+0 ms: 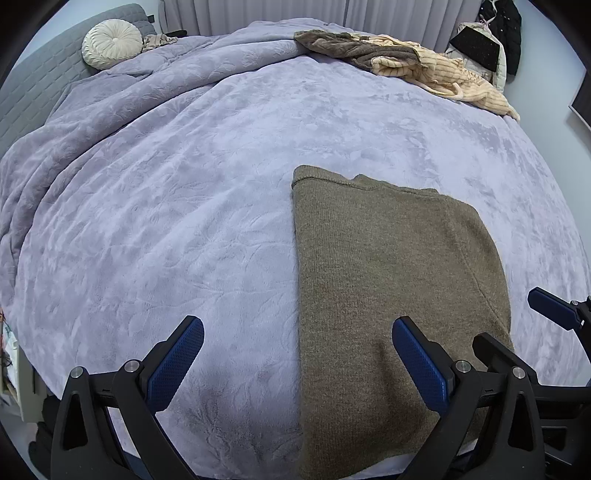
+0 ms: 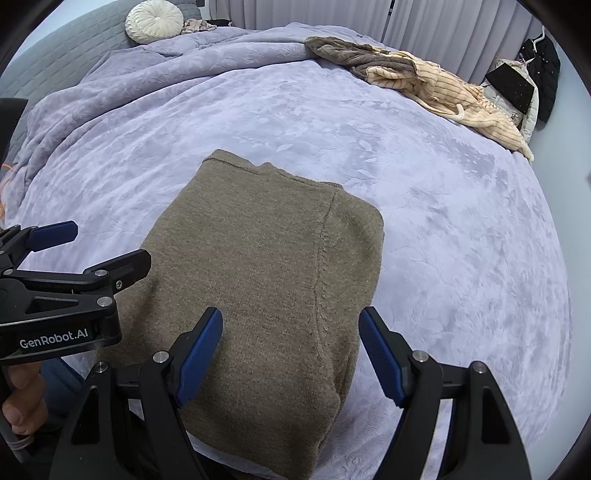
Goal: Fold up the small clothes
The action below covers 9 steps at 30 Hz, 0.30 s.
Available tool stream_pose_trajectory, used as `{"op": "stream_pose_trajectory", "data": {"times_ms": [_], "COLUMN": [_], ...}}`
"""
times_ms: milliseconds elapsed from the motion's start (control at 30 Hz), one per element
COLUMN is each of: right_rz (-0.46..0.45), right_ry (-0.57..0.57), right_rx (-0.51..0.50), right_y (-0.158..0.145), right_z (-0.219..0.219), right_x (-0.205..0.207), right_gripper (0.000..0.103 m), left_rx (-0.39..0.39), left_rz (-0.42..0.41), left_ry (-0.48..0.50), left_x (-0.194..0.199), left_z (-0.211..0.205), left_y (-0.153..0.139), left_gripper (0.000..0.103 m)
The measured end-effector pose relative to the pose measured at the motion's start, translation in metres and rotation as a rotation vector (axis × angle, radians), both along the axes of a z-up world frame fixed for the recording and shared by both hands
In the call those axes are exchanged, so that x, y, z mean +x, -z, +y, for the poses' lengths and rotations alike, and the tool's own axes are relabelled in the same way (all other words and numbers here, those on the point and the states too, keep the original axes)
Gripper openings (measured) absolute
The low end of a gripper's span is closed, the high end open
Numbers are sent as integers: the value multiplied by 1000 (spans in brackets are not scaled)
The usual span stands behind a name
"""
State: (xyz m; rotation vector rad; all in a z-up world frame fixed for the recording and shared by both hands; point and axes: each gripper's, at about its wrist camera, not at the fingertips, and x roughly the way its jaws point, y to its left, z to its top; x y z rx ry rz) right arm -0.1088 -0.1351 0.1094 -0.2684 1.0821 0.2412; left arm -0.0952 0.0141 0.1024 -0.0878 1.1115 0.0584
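Blue pads [image 2: 201,354] of right gripper [image 2: 291,354] spread wide, holding nothing, poised over near end of sweater [image 2: 266,266]. Left gripper [image 1: 297,360] likewise agape and empty, one finger over blanket [image 1: 184,221], other over sweater's left edge. Sweater brown, folded into a long panel, flat on lavender blanket at bed's near edge. Heaped cream and grey clothes [image 2: 424,81] at far side. Round pillow [image 2: 153,20] by headboard.

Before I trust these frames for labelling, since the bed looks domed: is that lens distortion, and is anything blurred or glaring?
Left wrist view: fisheye bulges the blanket, corners dark; the sweater is sharp. Right wrist view: same bulge, soft even light, no glare, faint shadow under the left gripper.
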Motion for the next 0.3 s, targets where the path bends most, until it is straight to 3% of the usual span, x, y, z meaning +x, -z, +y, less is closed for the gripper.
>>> {"op": "stream_pose_trajectory", "data": {"times_ms": [300], "right_rz": [3], "right_ry": [4], "right_rx": [22], "right_y": [1], "right_z": [-4], "right_x": [1], "right_gripper": [79], "left_rx": [16], "left_rz": [7], "left_ry": [-3], "left_x": [0], "left_z": [-2], "left_y": [1], "left_gripper": [102]}}
